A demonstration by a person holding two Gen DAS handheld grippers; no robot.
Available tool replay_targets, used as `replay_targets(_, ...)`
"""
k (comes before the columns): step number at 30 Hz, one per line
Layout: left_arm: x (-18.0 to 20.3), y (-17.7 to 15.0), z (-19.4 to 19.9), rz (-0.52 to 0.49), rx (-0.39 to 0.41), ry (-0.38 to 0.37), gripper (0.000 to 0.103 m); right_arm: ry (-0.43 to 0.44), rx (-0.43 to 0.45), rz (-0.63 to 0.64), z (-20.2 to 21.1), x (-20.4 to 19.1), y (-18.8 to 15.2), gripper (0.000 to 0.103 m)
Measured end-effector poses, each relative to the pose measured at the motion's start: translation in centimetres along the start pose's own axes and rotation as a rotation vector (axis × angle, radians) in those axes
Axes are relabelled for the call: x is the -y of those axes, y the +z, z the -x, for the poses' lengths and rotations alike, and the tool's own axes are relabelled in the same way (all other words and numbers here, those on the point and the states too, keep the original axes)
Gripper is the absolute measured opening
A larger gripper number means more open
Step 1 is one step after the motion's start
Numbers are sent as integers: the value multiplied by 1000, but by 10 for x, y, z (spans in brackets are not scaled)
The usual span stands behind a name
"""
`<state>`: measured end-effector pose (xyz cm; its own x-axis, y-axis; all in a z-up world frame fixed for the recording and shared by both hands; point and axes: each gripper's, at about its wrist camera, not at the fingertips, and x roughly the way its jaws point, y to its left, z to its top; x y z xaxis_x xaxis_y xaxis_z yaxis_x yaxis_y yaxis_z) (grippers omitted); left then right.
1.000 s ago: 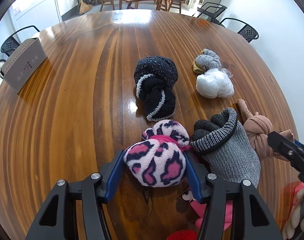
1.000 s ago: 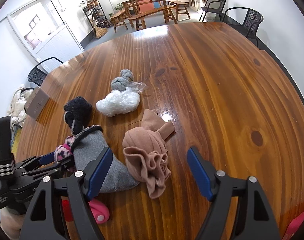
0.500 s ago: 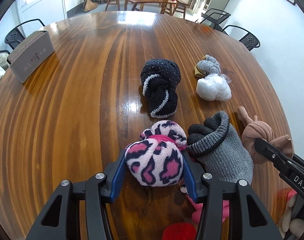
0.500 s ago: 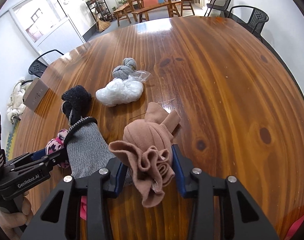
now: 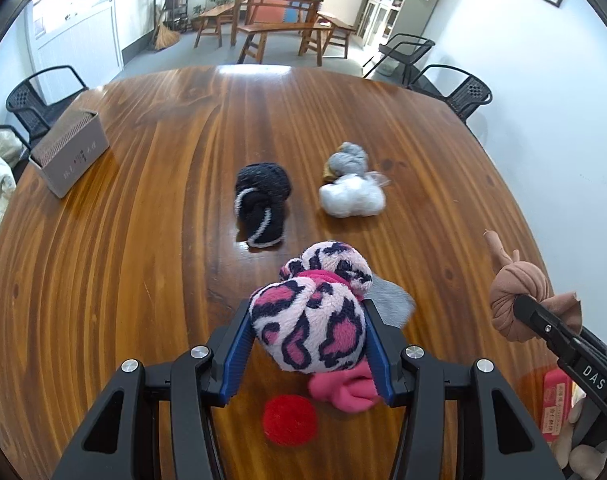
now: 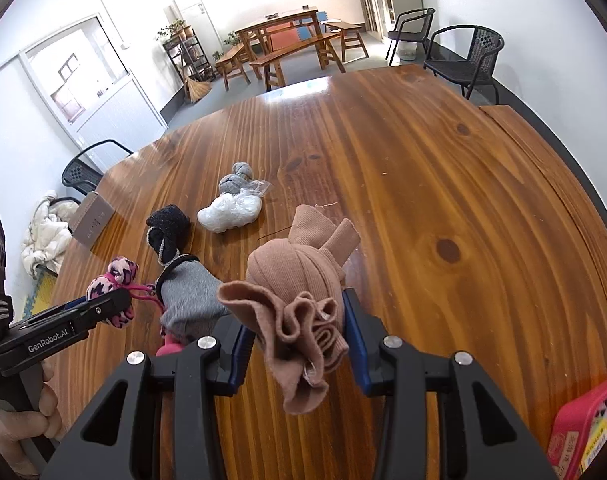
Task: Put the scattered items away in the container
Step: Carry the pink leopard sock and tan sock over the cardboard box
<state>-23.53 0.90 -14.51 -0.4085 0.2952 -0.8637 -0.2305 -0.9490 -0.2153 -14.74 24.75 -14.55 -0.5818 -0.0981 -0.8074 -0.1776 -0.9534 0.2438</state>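
My left gripper (image 5: 307,332) is shut on a pink leopard-print sock ball (image 5: 309,320) and holds it above the wooden table (image 5: 143,240). My right gripper (image 6: 297,320) is shut on a tan sock bundle (image 6: 295,280), also lifted; it shows in the left wrist view (image 5: 517,300) at the right. A grey sock (image 6: 189,298), a black sock ball (image 5: 263,204), a white bundle (image 5: 351,200) and a small grey ball (image 5: 349,158) lie on the table. A red ball (image 5: 289,420) and a pink sock (image 5: 343,392) lie below the left gripper.
A pink container (image 6: 587,428) sits at the near right table edge, also seen in the left wrist view (image 5: 555,404). A grey-brown box (image 5: 69,152) stands at the far left of the table. Black chairs (image 5: 451,92) stand around the table.
Both grippers closed on their socks and lifted them off the table. The right gripper was open around the tan bundle a second ago.
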Motion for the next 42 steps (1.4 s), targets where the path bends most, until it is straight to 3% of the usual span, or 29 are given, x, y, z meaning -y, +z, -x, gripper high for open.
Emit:
replay_targets(21, 164, -74, 67, -306, 23, -133, 53, -100, 97, -125, 127, 99, -69, 45)
replay_targets(42, 304, -143, 79, -517, -18, -272, 53, -246, 157, -316, 225, 224, -143, 45)
